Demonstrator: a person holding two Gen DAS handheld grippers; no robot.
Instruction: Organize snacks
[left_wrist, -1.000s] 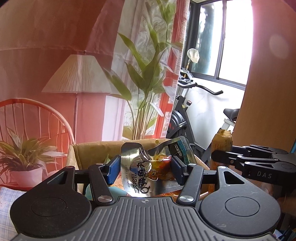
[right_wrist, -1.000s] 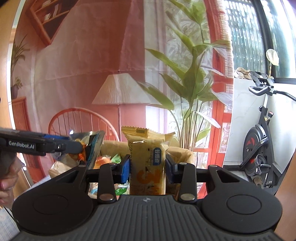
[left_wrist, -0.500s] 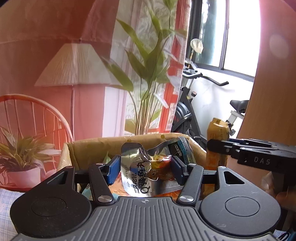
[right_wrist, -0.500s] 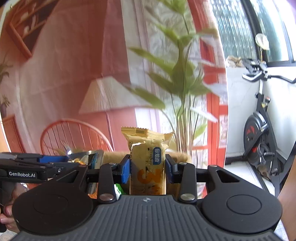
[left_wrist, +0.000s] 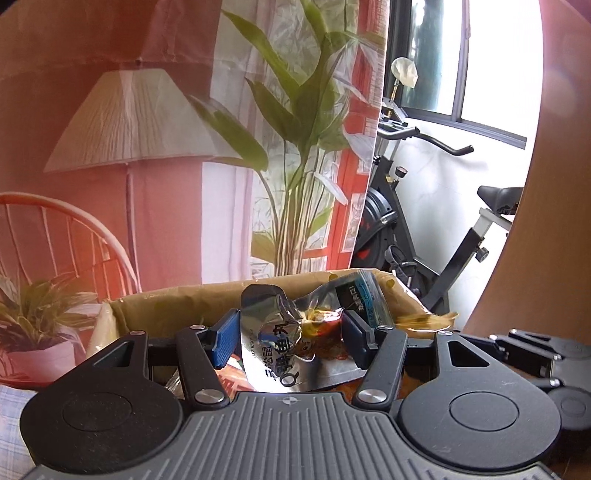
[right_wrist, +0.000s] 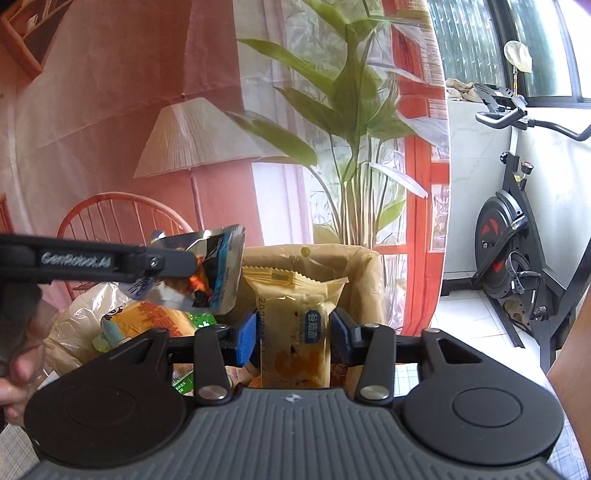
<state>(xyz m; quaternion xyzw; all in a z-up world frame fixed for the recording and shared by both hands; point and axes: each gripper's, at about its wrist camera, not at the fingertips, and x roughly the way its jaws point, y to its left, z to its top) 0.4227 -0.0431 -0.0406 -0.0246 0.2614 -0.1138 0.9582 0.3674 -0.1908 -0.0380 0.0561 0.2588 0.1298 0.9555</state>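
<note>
My left gripper (left_wrist: 291, 334) is shut on a crumpled silver snack pouch (left_wrist: 284, 339) with blue print, held just above a brown paper-lined box (left_wrist: 184, 302). In the right wrist view the left gripper (right_wrist: 177, 264) comes in from the left with the silver pouch (right_wrist: 218, 273). My right gripper (right_wrist: 293, 336) is shut on an upright yellow cake packet (right_wrist: 295, 332), held over the near side of the same box (right_wrist: 365, 280). The right gripper shows at the lower right of the left wrist view (left_wrist: 524, 350). Several snack packs (right_wrist: 147, 321) lie in the box.
A printed backdrop with a lamp, chair and plant (right_wrist: 347, 110) hangs behind the box. An exercise bike (right_wrist: 517, 236) stands at the right. A wooden panel (left_wrist: 554, 221) rises at the far right. A checked cloth (left_wrist: 11, 435) covers the table.
Both grippers have dropped closer to the box with their packs still held. The yellow packet has sunk to the box rim in the left wrist view.
</note>
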